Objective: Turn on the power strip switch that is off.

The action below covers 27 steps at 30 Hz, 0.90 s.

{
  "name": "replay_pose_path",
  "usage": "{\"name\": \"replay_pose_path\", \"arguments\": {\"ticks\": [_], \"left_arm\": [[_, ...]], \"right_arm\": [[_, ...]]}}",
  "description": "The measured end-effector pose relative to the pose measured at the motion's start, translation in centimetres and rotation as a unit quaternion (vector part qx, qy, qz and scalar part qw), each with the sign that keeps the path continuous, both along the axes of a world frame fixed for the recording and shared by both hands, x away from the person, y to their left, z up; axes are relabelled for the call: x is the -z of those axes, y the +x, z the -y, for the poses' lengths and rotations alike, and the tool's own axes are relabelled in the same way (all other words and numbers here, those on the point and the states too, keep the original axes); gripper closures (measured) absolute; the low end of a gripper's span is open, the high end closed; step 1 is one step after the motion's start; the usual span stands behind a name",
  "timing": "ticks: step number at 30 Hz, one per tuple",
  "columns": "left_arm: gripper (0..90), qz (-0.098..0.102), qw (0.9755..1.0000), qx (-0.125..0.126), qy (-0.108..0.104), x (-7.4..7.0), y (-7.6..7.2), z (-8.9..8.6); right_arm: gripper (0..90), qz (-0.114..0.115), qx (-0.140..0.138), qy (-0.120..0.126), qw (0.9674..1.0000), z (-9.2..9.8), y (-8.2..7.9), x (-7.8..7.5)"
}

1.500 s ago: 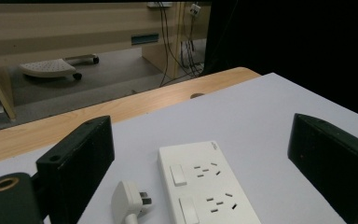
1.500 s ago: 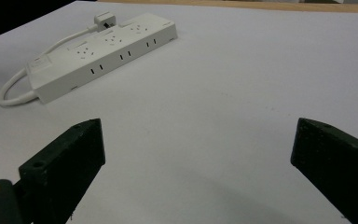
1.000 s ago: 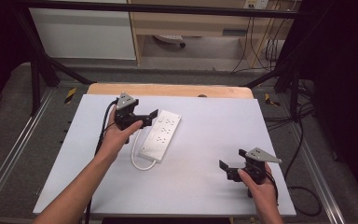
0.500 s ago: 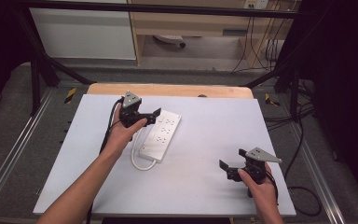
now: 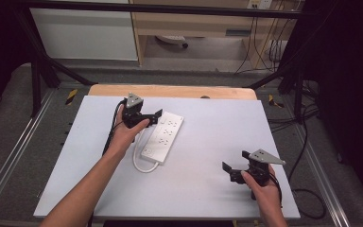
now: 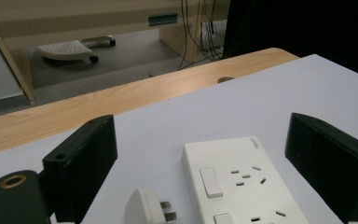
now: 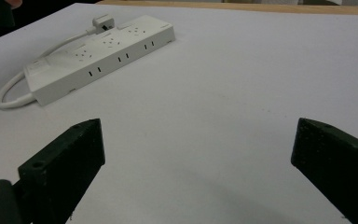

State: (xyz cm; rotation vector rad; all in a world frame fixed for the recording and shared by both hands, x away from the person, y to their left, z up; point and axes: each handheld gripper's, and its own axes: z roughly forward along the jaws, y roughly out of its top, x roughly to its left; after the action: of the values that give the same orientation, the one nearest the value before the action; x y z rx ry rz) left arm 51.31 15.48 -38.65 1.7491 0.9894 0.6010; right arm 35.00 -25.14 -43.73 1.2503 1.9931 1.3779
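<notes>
The power strip (image 5: 163,136) lies left of the counter's (image 5: 208,198) middle, toward the far edge, its plug (image 6: 147,208) just beside it. The left gripper (image 5: 152,116) hovers at the strip's far end, jaws wide. The right gripper (image 5: 231,169) sits near the near right corner, jaws wide, holding nothing.

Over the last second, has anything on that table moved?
The left gripper has crept forward along the table toward the far end of the power strip, fingers open, its plug lying between them. Nothing was picked up or let go. The power strip and the open right gripper stayed where they were.
</notes>
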Motion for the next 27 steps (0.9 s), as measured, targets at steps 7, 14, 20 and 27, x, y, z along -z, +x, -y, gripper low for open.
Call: {"name": "replay_pose_path", "arguments": {"ticks": [7,14,20,27], "left_arm": [[10.6,-0.001,1.0000,-0.002,0.002,0.4,0.3,0.0],[15.5,0.002,1.0000,0.000,0.006,0.7,0.6,0.3],[26.5,-0.001,1.0000,0.002,0.003,1.0,0.7,0.7],[38.0,-0.003,0.9999,0.015,0.006,1.2,0.8,1.1]], "right_arm": [[3.2,0.000,0.000,0.000,1.0000,0.0,0.0,0.0],[3.2,0.000,0.000,-0.001,1.0000,0.0,0.0,0.0],[3.3,0.002,0.001,-0.001,1.0000,0.1,0.1,0.0],[3.3,0.002,0.001,0.000,1.0000,0.1,0.1,0.0]]}}
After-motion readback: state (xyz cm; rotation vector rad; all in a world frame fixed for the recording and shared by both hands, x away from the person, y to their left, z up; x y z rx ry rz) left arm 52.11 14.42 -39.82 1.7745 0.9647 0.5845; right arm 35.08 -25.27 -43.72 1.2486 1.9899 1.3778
